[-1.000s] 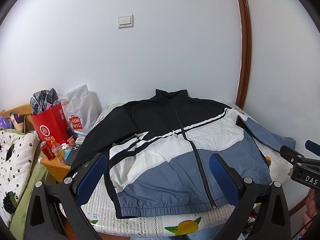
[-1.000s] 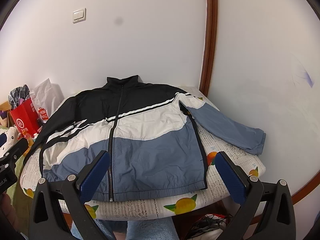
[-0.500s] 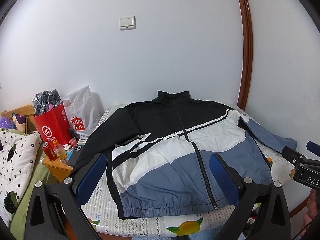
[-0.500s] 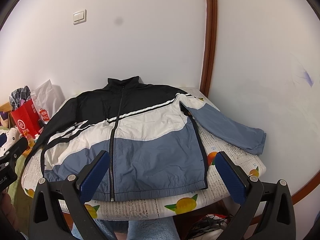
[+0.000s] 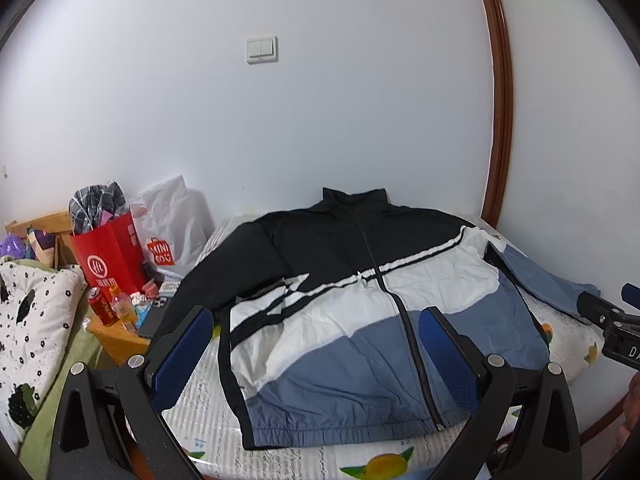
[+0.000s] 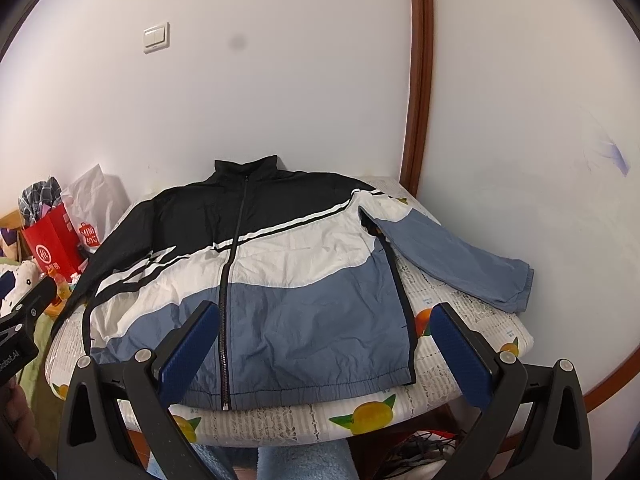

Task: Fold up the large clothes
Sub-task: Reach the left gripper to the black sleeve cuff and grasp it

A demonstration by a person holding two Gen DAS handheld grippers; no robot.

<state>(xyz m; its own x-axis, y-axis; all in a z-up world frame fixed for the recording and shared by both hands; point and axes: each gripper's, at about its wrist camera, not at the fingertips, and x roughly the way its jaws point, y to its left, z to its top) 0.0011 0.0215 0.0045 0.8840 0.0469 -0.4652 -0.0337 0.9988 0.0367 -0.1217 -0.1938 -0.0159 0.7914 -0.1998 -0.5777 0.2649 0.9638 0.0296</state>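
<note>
jacket [image 6: 280, 280] lies flat mid-frame on the bed [image 6: 472, 344], bags [image 5: 116, 252] and nightstand [image 5: 116, 340] off at left, wall [image 5: 320, 120] behind.

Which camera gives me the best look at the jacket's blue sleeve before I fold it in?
The right wrist view: the blue sleeve lies fully visible there, stretched out to its cuff on the bed. In the left wrist view the sleeve sits at the edge, its end hidden behind the right claw.

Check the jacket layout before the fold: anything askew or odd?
The black, white and blue zip-up jacket lies flat and zipped, but unevenly: its blue sleeve is spread out over the fruit-print sheet, while the black sleeve runs down along the body at the bed's edge. No damage visible.
</note>
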